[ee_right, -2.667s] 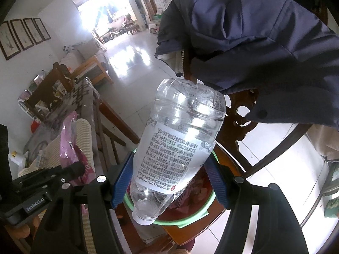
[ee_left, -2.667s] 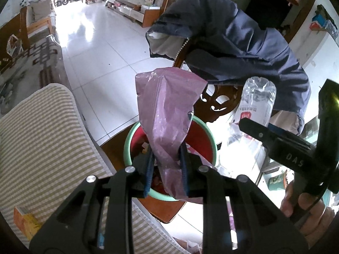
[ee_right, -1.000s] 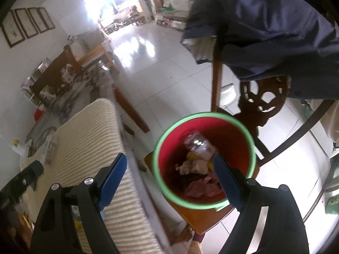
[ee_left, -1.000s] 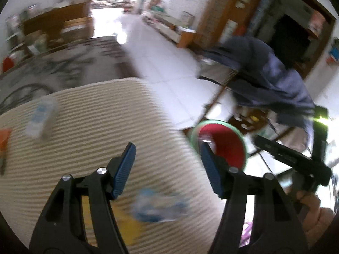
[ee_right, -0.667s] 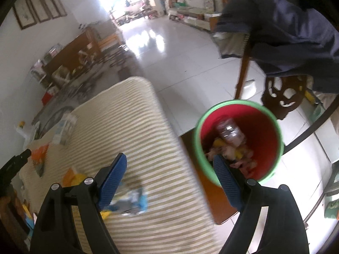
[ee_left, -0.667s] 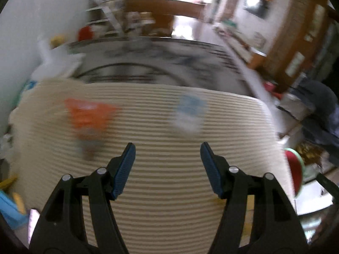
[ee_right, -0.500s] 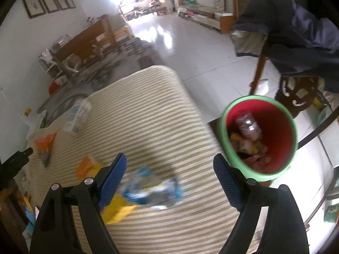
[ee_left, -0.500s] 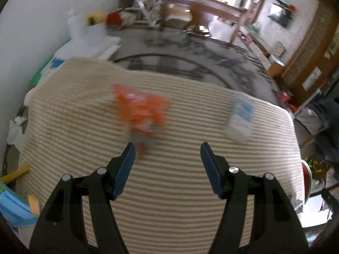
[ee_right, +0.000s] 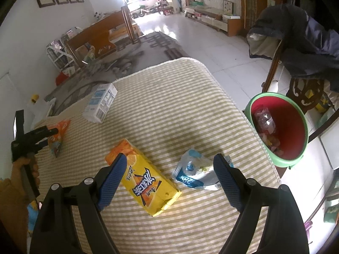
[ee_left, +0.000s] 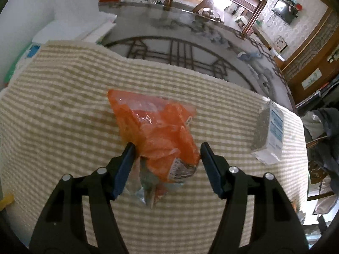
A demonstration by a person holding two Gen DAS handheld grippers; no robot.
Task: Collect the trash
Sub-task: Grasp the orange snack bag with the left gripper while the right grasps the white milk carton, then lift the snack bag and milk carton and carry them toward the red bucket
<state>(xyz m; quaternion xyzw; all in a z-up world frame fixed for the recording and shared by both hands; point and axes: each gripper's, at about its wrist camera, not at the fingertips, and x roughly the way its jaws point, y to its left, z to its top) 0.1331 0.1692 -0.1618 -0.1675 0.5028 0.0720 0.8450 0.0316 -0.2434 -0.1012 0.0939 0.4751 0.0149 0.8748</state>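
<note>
Left hand-held gripper (ee_left: pixel 166 158): jaws closing astride orange snack bag (ee_left: pixel 156 131), not yet pinching. Right hand-held gripper (ee_right: pixel 169 171): wide, empty, above yellow carton (ee_right: pixel 148 182), bin-bound pickup.

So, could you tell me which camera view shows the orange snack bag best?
The left wrist view: the orange snack bag fills the centre, lying on the striped cloth between the closing jaws of the left gripper. The right wrist view shows it only small at the far left, partly hidden by that gripper.
</note>
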